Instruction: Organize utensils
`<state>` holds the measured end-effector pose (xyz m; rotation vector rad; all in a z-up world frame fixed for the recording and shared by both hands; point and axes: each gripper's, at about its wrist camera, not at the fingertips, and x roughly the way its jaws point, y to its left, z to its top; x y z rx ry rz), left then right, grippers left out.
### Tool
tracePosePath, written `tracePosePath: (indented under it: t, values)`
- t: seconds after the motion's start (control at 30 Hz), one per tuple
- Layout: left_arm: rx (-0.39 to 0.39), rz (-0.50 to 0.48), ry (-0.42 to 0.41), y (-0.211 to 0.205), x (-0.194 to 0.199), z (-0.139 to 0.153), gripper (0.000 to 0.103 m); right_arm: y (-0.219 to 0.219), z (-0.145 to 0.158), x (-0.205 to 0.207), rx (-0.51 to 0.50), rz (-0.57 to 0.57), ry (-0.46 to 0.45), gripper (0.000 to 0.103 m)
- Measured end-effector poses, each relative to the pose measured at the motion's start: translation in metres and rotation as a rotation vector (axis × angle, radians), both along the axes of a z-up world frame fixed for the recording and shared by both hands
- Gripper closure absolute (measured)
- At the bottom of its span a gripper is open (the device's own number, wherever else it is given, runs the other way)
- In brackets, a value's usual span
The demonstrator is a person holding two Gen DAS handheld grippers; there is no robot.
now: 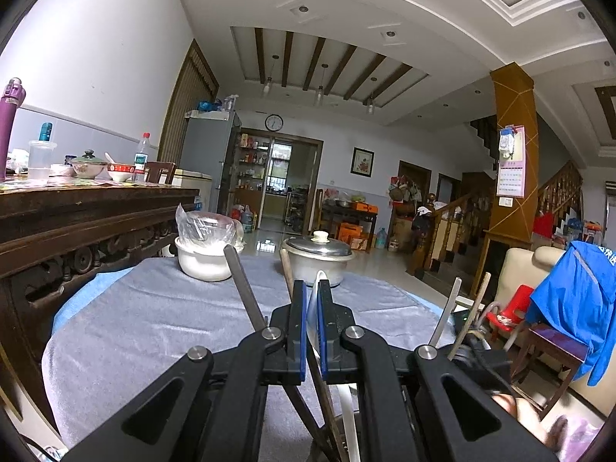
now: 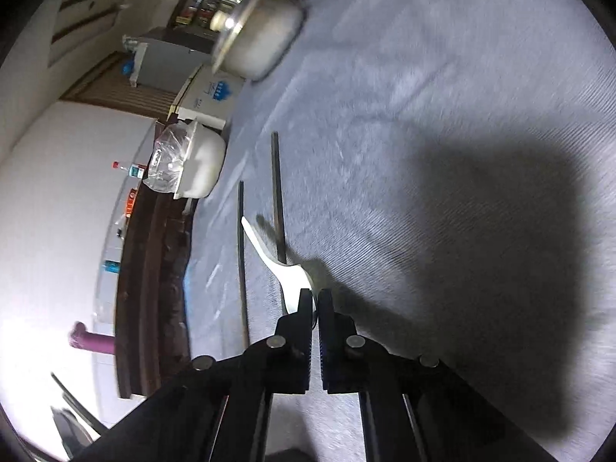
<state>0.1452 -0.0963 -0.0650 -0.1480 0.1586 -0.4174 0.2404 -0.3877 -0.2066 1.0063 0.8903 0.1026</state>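
White plastic spoon (image 2: pixel 292 275), light, stiff, probably slippery, sat pinched by its bowl in the nearly closed right gripper (image 2: pixel 315 300), chopsticks (image 2: pixel 278 200) at eleven o'clock; left gripper (image 1: pixel 315 288) clamped another white utensil (image 1: pixel 315 308).

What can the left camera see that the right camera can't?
Only the left wrist view shows the wall clock, the blue jacket on a chair, the staircase, and the left gripper shut on something thin and white, seen edge-on.

Only the right wrist view shows the white spoon held in the right gripper, and a big dark shadow on the cloth.

Both show the grey cloth, the lidded metal pot, the white bowl with plastic wrap, and dark chopsticks.
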Motion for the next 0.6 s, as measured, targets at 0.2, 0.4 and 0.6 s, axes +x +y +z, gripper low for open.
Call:
tracePosePath:
  t: [0.2,0.4,0.6]
  values:
    - [-0.001,-0.014,-0.007,0.001,-0.003,0.002,0.099,-0.029,0.050,-0.049,-0.200,-0.098,-0.100,0.100]
    - [0.000,-0.013,-0.005,0.004,-0.005,0.009,0.099,-0.059,0.110,-0.116,-0.351,-0.182,-0.220,0.100]
    - [0.024,0.004,-0.048,0.009,-0.016,0.029,0.079,-0.068,0.174,-0.172,-0.454,-0.162,-0.337,0.100]
